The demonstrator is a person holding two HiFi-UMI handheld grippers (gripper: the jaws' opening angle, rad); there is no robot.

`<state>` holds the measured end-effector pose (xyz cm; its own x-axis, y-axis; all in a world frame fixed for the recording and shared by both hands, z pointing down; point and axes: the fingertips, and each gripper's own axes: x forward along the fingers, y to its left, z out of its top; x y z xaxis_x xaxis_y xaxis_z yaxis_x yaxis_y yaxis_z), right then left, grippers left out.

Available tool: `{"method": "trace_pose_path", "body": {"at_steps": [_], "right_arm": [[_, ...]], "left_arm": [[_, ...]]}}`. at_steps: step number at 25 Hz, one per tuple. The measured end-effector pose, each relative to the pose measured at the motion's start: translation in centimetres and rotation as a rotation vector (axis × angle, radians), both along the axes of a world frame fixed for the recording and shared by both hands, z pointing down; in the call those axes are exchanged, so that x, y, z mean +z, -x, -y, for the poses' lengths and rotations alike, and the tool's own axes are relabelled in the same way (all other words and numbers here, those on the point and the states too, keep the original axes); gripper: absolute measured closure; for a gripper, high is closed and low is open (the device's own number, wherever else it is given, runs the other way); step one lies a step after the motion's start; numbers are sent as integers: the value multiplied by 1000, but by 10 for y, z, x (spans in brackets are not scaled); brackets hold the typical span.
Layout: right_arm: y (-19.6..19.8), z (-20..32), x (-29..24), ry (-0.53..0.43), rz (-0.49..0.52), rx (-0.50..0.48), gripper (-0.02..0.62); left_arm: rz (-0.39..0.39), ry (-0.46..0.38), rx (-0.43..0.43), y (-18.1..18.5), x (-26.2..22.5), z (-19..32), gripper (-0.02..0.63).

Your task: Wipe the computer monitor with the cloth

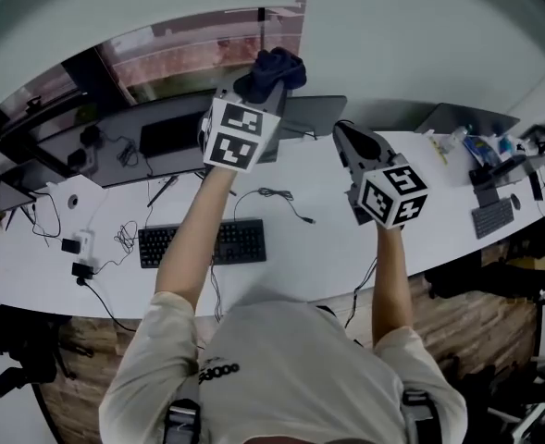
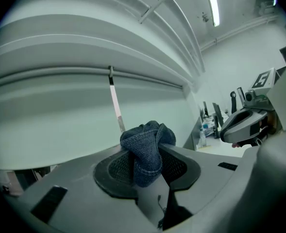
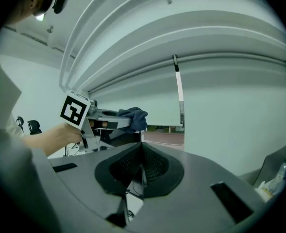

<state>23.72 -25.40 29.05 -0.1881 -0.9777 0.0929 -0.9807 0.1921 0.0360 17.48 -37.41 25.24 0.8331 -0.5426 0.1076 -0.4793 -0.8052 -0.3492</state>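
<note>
A dark blue denim cloth [image 1: 274,68] is bunched between the jaws of my left gripper [image 1: 263,83], which is shut on it and held up over the desk. In the left gripper view the cloth [image 2: 146,148] fills the gap of that gripper [image 2: 147,154]. The dark monitor [image 1: 172,136] stands at the back of the white desk, just below and left of the cloth. My right gripper [image 1: 344,137] hovers to the right, jaws shut with nothing between them [image 3: 142,165]. From it I see the left gripper [image 3: 109,124] and the cloth [image 3: 134,115].
A black keyboard [image 1: 203,243] and loose cables [image 1: 281,200] lie on the white desk [image 1: 318,248]. A charger and plug [image 1: 80,248] sit at the left. At the right are a laptop [image 1: 466,118], a bottle [image 1: 452,138] and a second keyboard [image 1: 492,218].
</note>
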Motion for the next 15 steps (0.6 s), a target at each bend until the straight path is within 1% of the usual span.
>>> {"method": "trace_pose_path", "body": {"at_steps": [2,4,7,10,12,15], "right_arm": [[3,1,-1,6,17,-7,598],[8,1,-1,12,0,-13,598],[12,2,-4,-16,-21,-4,598],[10,4,-6,-32,3,-8,598],[13,7,-5,-15,14,-31,598],[21,13,0,26,-39,-61,598]], "left_arm": [[4,4,-3,0,2,1,476],[9,6,-12,2,3,2,476],[4,12,-41,10,4,4,476],[-6,11,-73,20,4,7,476],[-12,9,-90,27,3,9,477],[-18,9,-117,39,2,12,476]]}}
